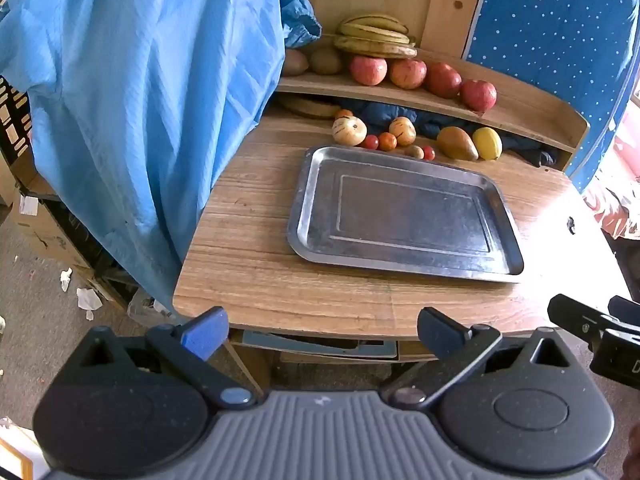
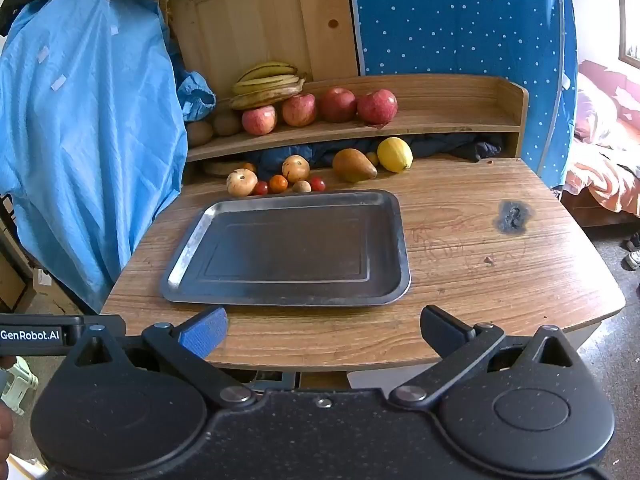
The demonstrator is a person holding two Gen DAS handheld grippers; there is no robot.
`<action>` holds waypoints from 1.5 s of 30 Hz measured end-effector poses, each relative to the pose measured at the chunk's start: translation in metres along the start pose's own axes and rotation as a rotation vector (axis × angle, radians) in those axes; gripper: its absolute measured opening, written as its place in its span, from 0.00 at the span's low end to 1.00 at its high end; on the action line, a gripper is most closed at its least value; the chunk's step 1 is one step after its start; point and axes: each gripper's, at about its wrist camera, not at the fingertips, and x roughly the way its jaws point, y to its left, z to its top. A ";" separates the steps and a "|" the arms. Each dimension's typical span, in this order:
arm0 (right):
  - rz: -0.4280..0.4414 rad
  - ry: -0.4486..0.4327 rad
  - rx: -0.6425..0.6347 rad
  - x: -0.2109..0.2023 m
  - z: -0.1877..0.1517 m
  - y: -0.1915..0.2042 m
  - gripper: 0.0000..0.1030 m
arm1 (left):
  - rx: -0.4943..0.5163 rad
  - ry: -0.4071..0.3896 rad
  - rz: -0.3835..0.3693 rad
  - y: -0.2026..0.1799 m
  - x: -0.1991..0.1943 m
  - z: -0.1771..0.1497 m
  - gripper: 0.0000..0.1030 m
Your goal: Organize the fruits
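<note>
An empty metal tray (image 1: 404, 208) (image 2: 288, 248) lies on the wooden table (image 1: 256, 264) (image 2: 480, 248). Behind it lie a pear (image 1: 456, 143) (image 2: 353, 165), a yellow fruit (image 1: 487, 143) (image 2: 395, 154), two pale round fruits (image 1: 349, 130) (image 2: 241, 182) and several small tomatoes (image 1: 387, 141) (image 2: 278, 183). On the shelf sit several red apples (image 1: 408, 73) (image 2: 338, 105) and bananas (image 1: 376, 36) (image 2: 267, 84). My left gripper (image 1: 320, 330) is open and empty before the table's front edge. My right gripper (image 2: 323, 330) is open and empty there too; part of it shows in the left wrist view (image 1: 596, 328).
A blue cloth (image 1: 140, 100) (image 2: 88, 128) hangs at the table's left side. A raised wooden shelf (image 1: 520, 112) (image 2: 440, 120) spans the back. A burn mark (image 2: 513, 217) is on the table at right. Boxes and paper scraps (image 1: 86, 298) lie on the floor at left.
</note>
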 end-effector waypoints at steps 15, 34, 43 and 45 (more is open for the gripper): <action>-0.005 0.005 -0.004 -0.001 0.000 0.001 0.99 | 0.005 0.008 0.001 0.011 0.005 -0.005 0.99; -0.010 0.004 0.002 -0.003 -0.002 0.003 0.99 | 0.008 0.013 0.004 0.006 0.002 -0.005 0.99; -0.009 0.007 0.003 -0.001 0.000 0.002 1.00 | 0.003 0.019 0.006 0.007 0.004 -0.005 0.99; -0.007 0.009 0.003 0.000 -0.001 0.002 1.00 | 0.002 0.023 0.007 0.007 0.005 -0.004 0.99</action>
